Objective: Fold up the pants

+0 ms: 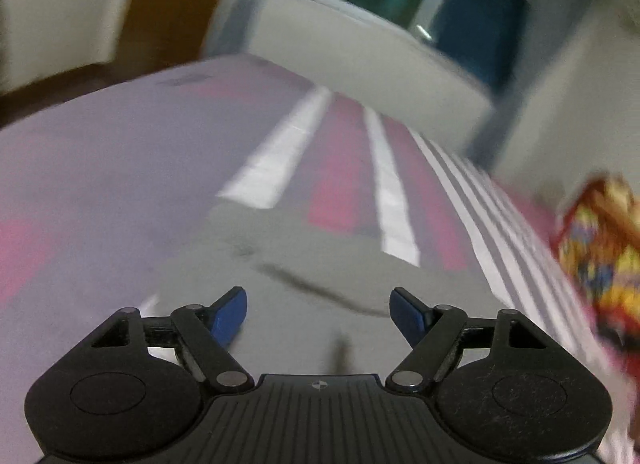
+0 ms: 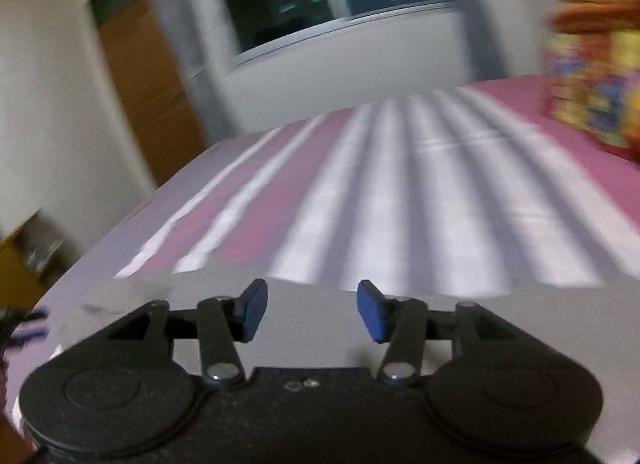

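Note:
Grey pants (image 1: 304,264) lie flat on the striped bed, right under and ahead of my left gripper (image 1: 318,312), which is open and empty with its blue pads apart above the fabric. In the right wrist view the grey pants (image 2: 312,328) fill the near foreground, their far edge just past my right gripper (image 2: 312,310), which is open and empty above them. Both views are motion-blurred.
The bed cover (image 2: 400,192) has pink, white and grey stripes. A colourful patterned bag or cushion (image 1: 600,248) stands at the bed's right side; it also shows in the right wrist view (image 2: 592,76). A window, a wall and a wooden door (image 2: 144,80) lie beyond the bed.

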Motion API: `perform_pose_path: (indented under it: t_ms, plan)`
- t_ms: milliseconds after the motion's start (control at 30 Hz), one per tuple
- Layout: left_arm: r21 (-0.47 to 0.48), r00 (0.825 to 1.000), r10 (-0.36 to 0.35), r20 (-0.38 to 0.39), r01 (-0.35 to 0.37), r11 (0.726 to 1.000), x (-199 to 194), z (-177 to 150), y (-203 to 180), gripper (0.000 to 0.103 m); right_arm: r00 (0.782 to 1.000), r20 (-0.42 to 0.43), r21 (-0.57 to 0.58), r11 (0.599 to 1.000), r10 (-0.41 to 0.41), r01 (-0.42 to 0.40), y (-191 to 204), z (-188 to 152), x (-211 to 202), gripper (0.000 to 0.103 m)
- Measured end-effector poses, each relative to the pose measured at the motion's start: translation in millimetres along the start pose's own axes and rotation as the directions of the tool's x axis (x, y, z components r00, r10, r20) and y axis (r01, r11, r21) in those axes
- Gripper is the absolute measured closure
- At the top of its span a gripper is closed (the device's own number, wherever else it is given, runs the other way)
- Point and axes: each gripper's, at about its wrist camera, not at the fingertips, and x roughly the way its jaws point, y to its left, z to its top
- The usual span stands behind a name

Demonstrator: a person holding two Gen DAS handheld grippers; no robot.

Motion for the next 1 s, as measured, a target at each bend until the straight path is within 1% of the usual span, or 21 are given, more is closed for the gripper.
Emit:
perform_pose_path:
  t_ms: [33,133,233,267,300,333,367,400,433,500,533,567,600,667,700,733,800,833,867,933,1000]
  plan:
    - [0.041,1.000,-0.008,-0.026,0.009,0.999,14,6,-12,0.026,1.000,-0.020,-0.024,0.999,0.021,-0.021,16,5,19,0.062]
    - [0.114,0.996,-0.023,-0.083,0.032,0.993,60,17,-41,0.026,0.994,-0.084,-0.083,0.994,0.070,-0.077,61,18,83,0.062]
    - [0.157,0.990,0.020,-0.137,0.001,0.988,98,15,-52,0.025,0.982,-0.156,-0.125,0.983,0.111,-0.131,92,13,132,0.062]
    - [0.219,0.983,0.078,-0.166,-0.041,0.975,114,8,-56,0.023,0.978,-0.180,-0.151,0.979,0.106,-0.134,102,7,144,0.061]
    - [0.264,0.977,0.110,-0.185,-0.058,0.963,124,2,-55,0.022,0.974,-0.217,-0.180,0.978,0.065,-0.105,104,0,163,0.060]
    - [0.285,0.976,0.110,-0.187,-0.053,0.957,128,-3,-55,0.022,0.963,-0.268,-0.196,0.979,0.003,-0.058,101,-5,180,0.061]
    - [0.278,0.975,0.112,-0.194,-0.055,0.959,127,0,-57,0.022,0.953,-0.301,-0.203,0.978,-0.023,-0.040,94,-10,192,0.062]
    - [0.266,0.972,0.118,-0.201,-0.061,0.962,123,5,-59,0.022,0.958,-0.288,-0.193,0.980,-0.007,-0.051,88,-10,193,0.064]
    - [0.253,0.977,0.110,-0.181,-0.062,0.966,115,11,-62,0.022,0.955,-0.296,-0.178,0.983,-0.005,-0.050,87,-5,191,0.068]
    - [0.250,0.992,0.064,-0.105,-0.036,0.967,100,15,-67,0.022,0.975,-0.222,-0.161,0.986,-0.001,-0.036,86,7,174,0.061]
    - [0.262,0.993,0.068,-0.099,-0.040,0.964,101,15,-69,0.021,0.984,-0.176,-0.160,0.986,0.014,-0.043,86,9,166,0.058]
    - [0.272,0.986,0.108,-0.127,-0.070,0.960,110,12,-68,0.021,0.987,-0.159,-0.155,0.987,0.025,-0.050,84,12,165,0.060]
    - [0.282,0.974,0.145,-0.176,-0.091,0.955,121,7,-65,0.021,0.984,-0.177,-0.152,0.988,0.009,-0.037,81,12,170,0.060]
    - [0.298,0.975,0.144,-0.169,-0.089,0.951,123,-3,-61,0.020,0.949,-0.306,-0.147,0.989,-0.072,0.028,71,3,195,0.062]
    - [0.287,0.975,0.151,-0.163,-0.099,0.953,115,-2,-64,0.020,0.953,-0.298,-0.140,0.990,-0.059,0.018,67,2,191,0.062]
    - [0.288,0.979,0.140,-0.146,-0.093,0.953,106,-2,-67,0.020,0.952,-0.298,-0.132,0.991,-0.068,0.029,66,5,182,0.062]
    - [0.289,0.991,0.090,-0.099,-0.058,0.955,83,-10,-68,0.019,0.973,-0.230,-0.102,0.995,-0.027,0.003,57,8,143,0.059]
    - [0.285,0.992,0.077,-0.101,-0.046,0.957,78,-14,-67,0.019,0.979,-0.206,-0.094,0.995,-0.005,-0.015,49,5,129,0.057]
    - [0.288,0.986,0.095,-0.136,-0.052,0.956,76,-21,-63,0.018,0.981,-0.196,-0.093,0.996,0.000,-0.019,39,0,114,0.054]
    - [0.301,0.981,0.123,-0.150,-0.073,0.951,74,-32,-54,0.018,0.975,-0.216,-0.112,0.993,-0.050,0.026,10,-16,91,0.052]
    - [0.276,0.985,0.106,-0.135,-0.065,0.959,59,-38,-49,0.018,0.963,-0.234,-0.076,0.990,-0.135,0.120,-41,-30,67,0.055]
